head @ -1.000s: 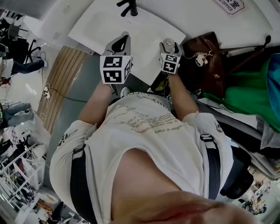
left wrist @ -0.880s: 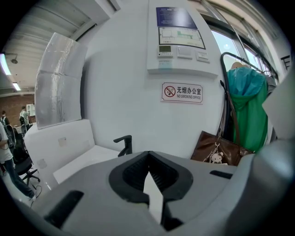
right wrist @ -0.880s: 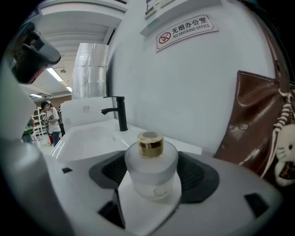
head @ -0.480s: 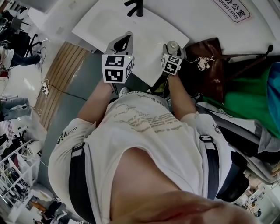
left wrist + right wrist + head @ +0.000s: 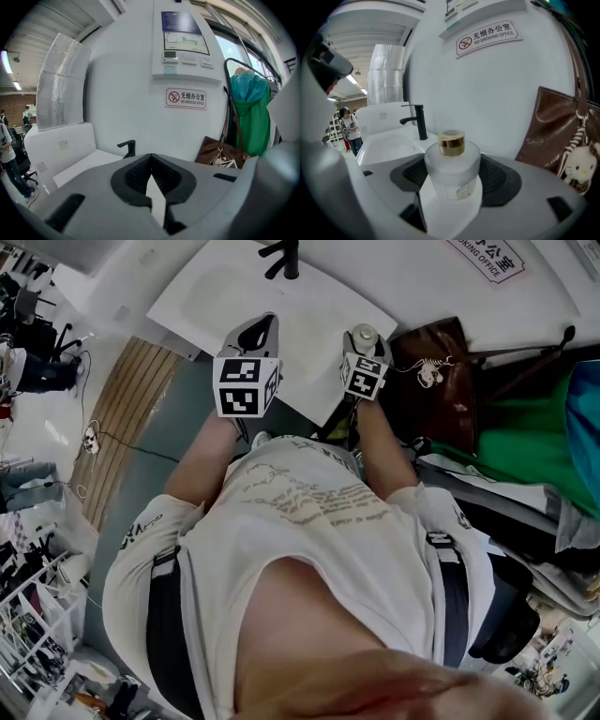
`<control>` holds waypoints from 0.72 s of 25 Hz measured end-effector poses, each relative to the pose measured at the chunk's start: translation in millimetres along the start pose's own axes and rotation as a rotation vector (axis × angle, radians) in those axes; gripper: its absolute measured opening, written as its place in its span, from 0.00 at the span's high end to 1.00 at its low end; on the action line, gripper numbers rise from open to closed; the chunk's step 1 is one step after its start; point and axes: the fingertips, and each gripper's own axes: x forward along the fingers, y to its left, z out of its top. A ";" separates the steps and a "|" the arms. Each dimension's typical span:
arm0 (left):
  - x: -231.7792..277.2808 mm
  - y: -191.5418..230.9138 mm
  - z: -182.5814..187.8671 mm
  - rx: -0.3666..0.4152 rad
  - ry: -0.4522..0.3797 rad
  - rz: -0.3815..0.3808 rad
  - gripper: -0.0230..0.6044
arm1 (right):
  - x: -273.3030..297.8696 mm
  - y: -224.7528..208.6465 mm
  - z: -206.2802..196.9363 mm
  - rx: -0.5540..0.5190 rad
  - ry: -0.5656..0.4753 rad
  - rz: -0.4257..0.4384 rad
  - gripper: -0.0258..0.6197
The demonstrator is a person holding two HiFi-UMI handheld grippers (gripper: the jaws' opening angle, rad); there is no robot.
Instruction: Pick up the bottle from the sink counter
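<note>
A frosted bottle (image 5: 452, 169) with a gold cap (image 5: 451, 142) stands upright between the jaws of my right gripper (image 5: 453, 180), which is shut on it. From the head view the bottle (image 5: 364, 333) shows just past the right gripper (image 5: 364, 341), above the near right corner of the white sink counter (image 5: 309, 310). My left gripper (image 5: 260, 330) hovers beside it to the left, over the counter. In the left gripper view its jaws meet at the tips with nothing held, so the left gripper (image 5: 151, 161) is shut.
A black faucet (image 5: 285, 255) stands at the back of the sink (image 5: 389, 140). A brown bag (image 5: 436, 381) with a skeleton charm hangs right of the counter, and a green garment (image 5: 525, 442) beyond it. A no-smoking sign (image 5: 186, 98) is on the white wall.
The head view shifts a little. Both grippers stay over the counter's near edge, and the bottle stays in the right gripper.
</note>
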 end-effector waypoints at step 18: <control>-3.2 -10.5 5.6 -0.024 -0.043 -0.077 0.93 | -71.0 20.2 120.2 0.039 -0.179 0.025 0.48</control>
